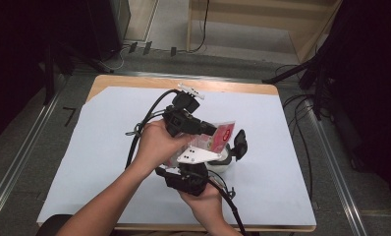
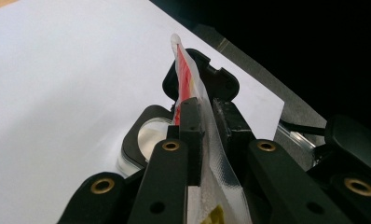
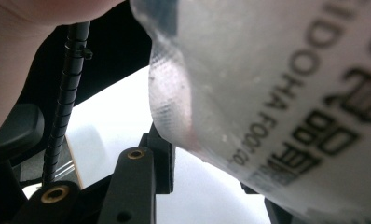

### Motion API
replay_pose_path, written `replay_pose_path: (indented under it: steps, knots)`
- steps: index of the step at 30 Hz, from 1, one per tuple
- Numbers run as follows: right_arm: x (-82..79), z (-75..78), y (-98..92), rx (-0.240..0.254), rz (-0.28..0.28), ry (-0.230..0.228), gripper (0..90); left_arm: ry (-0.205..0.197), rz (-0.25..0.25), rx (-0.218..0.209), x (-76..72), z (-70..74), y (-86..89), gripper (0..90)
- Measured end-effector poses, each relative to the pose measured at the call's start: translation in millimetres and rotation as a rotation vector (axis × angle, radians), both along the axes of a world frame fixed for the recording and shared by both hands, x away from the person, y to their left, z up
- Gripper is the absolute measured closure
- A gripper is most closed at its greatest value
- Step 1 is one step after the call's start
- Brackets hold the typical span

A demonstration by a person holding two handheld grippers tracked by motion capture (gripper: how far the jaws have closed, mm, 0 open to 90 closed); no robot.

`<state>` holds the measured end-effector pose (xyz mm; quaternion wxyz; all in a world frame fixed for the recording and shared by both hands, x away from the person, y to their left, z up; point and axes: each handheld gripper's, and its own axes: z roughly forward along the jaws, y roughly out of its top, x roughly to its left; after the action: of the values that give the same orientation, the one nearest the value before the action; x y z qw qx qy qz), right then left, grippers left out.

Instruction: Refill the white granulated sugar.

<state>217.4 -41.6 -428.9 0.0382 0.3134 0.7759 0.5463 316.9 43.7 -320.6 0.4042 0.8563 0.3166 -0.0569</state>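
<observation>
1. Looking down from the high view, both hands are bunched together near the middle of the white sheet [image 1: 110,162] that covers the wooden table [image 1: 134,81].
2. The left gripper [image 1: 210,131] comes in from the left, and its jaws are clamped on a red and clear plastic food packet [image 1: 218,137].
3. In the left gripper view the packet [image 2: 193,93] stands edge-on between the two black jaws, pinched flat, with its sealed top rising past the jaw tips.
4. The right gripper [image 1: 208,162] sits nearer, just beneath the packet, grey plate on top, held by the right hand [image 1: 203,199].
5. In the right gripper view the packet [image 3: 277,93] looms right up against the camera, printed letters across it. One jaw shows at its lower edge; the other is hidden, so I cannot tell how that gripper's jaws are set.
6. Just right of the packet a black flip lid [image 1: 239,142] stands open over a white container [image 1: 223,164] resting on the sheet.
7. The left hand [image 1: 156,142] wraps its gripper's body, cable trailing off to the left.
</observation>
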Motion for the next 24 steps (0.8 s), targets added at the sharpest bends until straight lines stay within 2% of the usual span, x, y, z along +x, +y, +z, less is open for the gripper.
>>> replay_pose_path:
  steps: [1, 4, 7, 12, 13, 17, 18, 24]
  knots:
    - [0.0, 0.1, 0.1, 0.001, -0.002, 0.001, 64.3, 0.001, 0.002, 0.013, 0.3, 0.7, -0.2, 83.1]
    - [0.2, 0.3, 0.1, 0.002, -0.003, 0.002, 64.3, 0.001, 0.0, 0.006, 0.3, 0.4, -0.5, 83.5]
    - [-0.2, -0.2, 1.2, -0.005, -0.006, -0.003, 64.3, -0.002, -0.002, 0.023, -0.8, 0.5, -0.5, 83.8]
    - [0.4, 0.1, 1.3, -0.006, -0.007, -0.002, 64.3, 0.002, -0.003, 0.023, -0.8, 1.1, -1.4, 83.7]
    - [0.7, 0.6, 1.1, -0.002, -0.005, 0.001, 64.3, -0.003, -0.001, 0.038, -0.8, 2.0, -2.0, 83.7]
    - [1.9, 1.7, 1.0, 0.005, 0.0, 0.007, 64.2, -0.01, -0.002, 0.053, -1.3, 4.4, -3.4, 83.6]
    - [2.0, 2.2, 1.0, 0.003, 0.0, 0.006, 64.2, -0.012, -0.004, 0.042, -1.4, 4.4, -3.2, 83.6]
    - [1.6, 3.1, 2.0, -0.006, 0.009, -0.009, 64.4, -0.021, -0.002, 0.055, -2.5, 6.0, -1.4, 83.6]
